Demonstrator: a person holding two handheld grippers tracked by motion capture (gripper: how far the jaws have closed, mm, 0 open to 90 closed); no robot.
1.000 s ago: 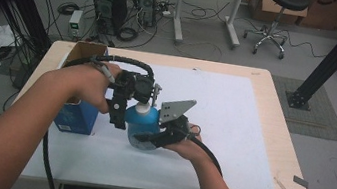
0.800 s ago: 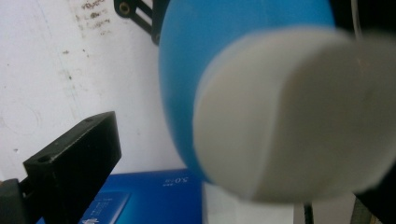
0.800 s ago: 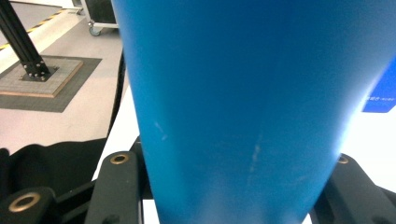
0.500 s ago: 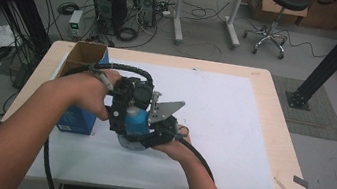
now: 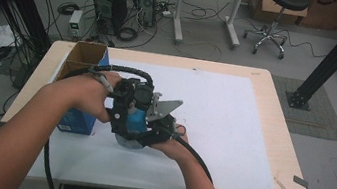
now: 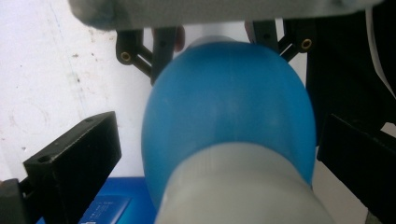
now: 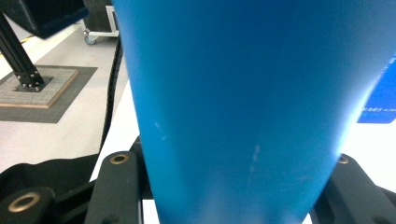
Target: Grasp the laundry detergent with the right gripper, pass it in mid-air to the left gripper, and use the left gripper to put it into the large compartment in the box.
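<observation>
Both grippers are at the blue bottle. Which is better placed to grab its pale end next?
Left, probably: the left gripper has open jaws flanking the pale end of the blue bottle, while the right gripper is clamped on its body.

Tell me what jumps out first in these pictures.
A blue bottle sits mid-table, hemmed in by both grippers: the right gripper has a jaw at each side of its body, while the left gripper has open jaws standing apart on either side of its pale cap end. A blue box, top open, stands at the table's left edge.
</observation>
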